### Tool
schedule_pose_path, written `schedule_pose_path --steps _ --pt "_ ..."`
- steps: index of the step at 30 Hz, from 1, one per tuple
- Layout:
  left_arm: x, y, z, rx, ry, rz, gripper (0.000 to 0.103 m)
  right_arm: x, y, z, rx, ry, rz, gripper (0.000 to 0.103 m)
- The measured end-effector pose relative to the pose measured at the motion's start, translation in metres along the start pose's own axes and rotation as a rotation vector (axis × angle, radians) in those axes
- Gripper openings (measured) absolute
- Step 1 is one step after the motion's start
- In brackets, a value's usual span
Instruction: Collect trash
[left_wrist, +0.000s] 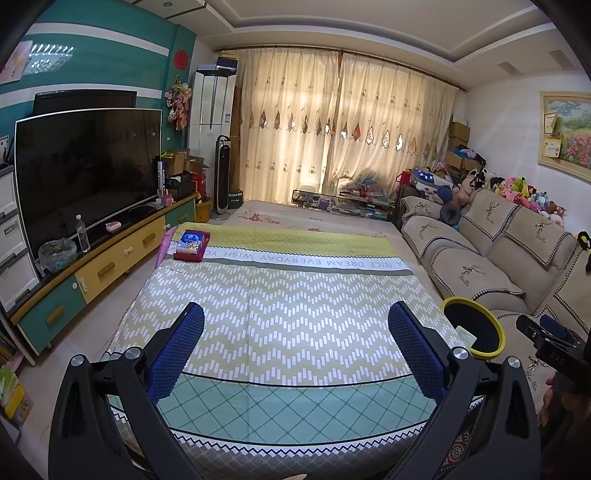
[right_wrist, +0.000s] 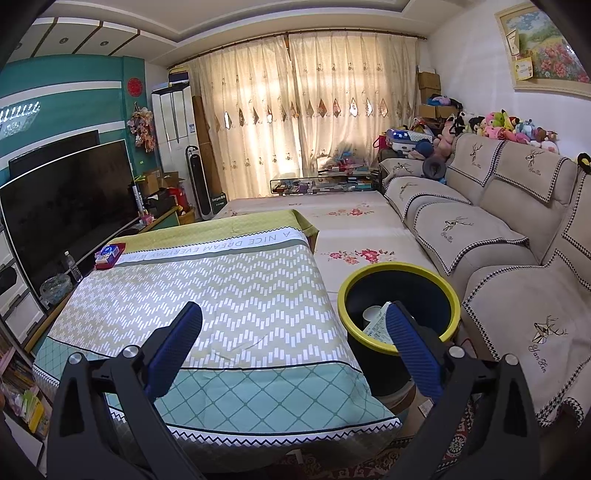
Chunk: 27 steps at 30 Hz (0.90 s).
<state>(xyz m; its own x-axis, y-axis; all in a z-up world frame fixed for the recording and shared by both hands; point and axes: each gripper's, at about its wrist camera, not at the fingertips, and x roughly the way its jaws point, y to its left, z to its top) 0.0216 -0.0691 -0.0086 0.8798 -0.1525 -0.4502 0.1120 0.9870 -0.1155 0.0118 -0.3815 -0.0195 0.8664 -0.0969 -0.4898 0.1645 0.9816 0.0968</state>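
A black trash bin with a yellow rim (right_wrist: 400, 277) stands on the floor between the covered table and the sofa. It holds white paper scraps (right_wrist: 376, 321). It also shows in the left wrist view (left_wrist: 472, 325) at the table's right edge. My left gripper (left_wrist: 295, 325) is open and empty above the near part of the patterned tablecloth (left_wrist: 258, 295). My right gripper (right_wrist: 293, 325) is open and empty over the table's near right corner, its right finger (right_wrist: 410, 339) in front of the bin. The right gripper's body shows in the left wrist view (left_wrist: 546, 339).
A red tissue box (left_wrist: 192, 245) lies at the table's far left corner. A beige sofa (right_wrist: 498, 236) runs along the right. A TV (left_wrist: 85, 170) on a low cabinet with a water bottle (left_wrist: 82, 233) stands at the left. A cluttered glass table (left_wrist: 340, 201) is at the far end.
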Motion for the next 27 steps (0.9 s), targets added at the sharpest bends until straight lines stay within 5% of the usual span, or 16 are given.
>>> schedule_pose_path --steps 27 --pt "0.015 0.005 -0.005 -0.004 0.028 -0.003 0.098 0.006 0.002 -0.005 0.006 0.007 0.003 0.095"
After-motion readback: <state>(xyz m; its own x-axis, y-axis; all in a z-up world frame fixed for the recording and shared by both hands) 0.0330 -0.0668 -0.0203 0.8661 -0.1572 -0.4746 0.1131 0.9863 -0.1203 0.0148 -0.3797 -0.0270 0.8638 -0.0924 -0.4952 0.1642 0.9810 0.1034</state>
